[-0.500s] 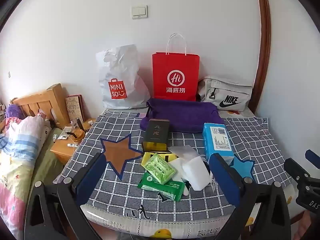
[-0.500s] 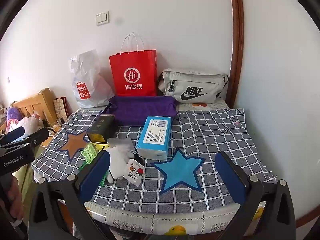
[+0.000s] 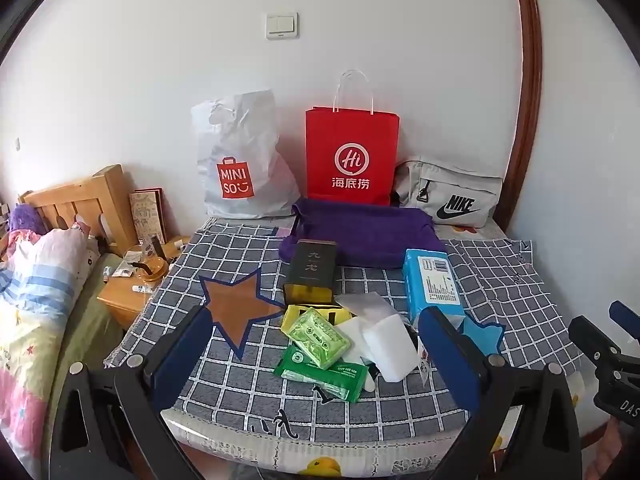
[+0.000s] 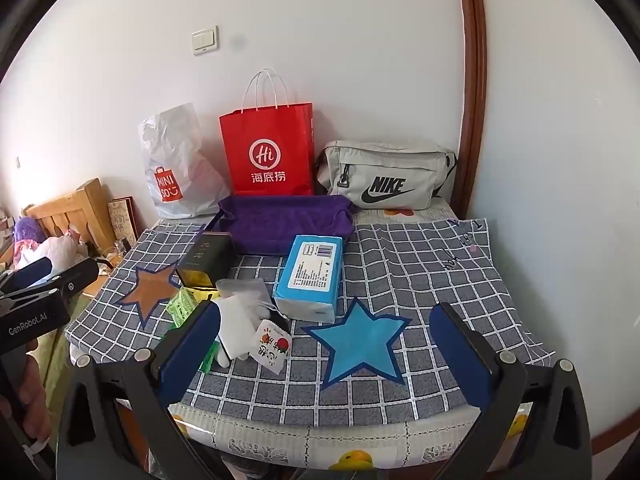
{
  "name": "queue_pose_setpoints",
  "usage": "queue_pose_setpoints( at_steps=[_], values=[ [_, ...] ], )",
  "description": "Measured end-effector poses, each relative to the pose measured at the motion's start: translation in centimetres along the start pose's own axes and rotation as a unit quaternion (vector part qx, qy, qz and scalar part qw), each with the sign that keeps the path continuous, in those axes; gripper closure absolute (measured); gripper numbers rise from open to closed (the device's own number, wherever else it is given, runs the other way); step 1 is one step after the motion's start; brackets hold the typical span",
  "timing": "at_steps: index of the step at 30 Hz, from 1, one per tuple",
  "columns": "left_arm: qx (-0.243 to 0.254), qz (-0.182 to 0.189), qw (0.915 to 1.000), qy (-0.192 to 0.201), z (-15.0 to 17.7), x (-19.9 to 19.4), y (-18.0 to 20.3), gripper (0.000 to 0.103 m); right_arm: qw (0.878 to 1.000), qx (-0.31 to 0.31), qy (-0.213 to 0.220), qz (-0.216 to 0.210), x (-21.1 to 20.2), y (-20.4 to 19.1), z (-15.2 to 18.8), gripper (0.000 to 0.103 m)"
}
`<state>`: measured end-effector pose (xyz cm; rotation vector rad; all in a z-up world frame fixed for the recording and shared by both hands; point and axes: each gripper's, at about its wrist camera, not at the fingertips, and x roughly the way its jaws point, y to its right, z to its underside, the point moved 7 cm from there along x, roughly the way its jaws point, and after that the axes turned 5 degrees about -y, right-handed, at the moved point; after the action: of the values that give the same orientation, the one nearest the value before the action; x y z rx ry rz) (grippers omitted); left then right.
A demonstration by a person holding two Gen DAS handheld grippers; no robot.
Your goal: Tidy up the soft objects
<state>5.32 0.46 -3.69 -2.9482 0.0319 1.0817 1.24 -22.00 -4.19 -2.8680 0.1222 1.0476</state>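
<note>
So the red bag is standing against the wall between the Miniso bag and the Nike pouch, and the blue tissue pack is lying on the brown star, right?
Not quite: the tissue pack lies beside the blue star, as the right wrist view shows. The rest holds.

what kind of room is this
Most likely a bedroom in a home. A wooden headboard with rumpled bedding stands at the left, a small nightstand beside it, and shopping bags such as the red paper bag lean on the wall.

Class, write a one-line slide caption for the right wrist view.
Open right gripper hovers over a checked cloth with blue star, tissue pack and purple tray.
</note>
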Motion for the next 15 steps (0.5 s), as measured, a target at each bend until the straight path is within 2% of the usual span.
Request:
queue_pose_setpoints(
  at_steps=[15],
  values=[
    [0.001,-0.003,1.0000,0.000,-0.22,-0.17,-0.17,0.000,1.000,-0.002,0.003,-0.004,-0.64,-0.39,-0.32,0.000]
  ],
)
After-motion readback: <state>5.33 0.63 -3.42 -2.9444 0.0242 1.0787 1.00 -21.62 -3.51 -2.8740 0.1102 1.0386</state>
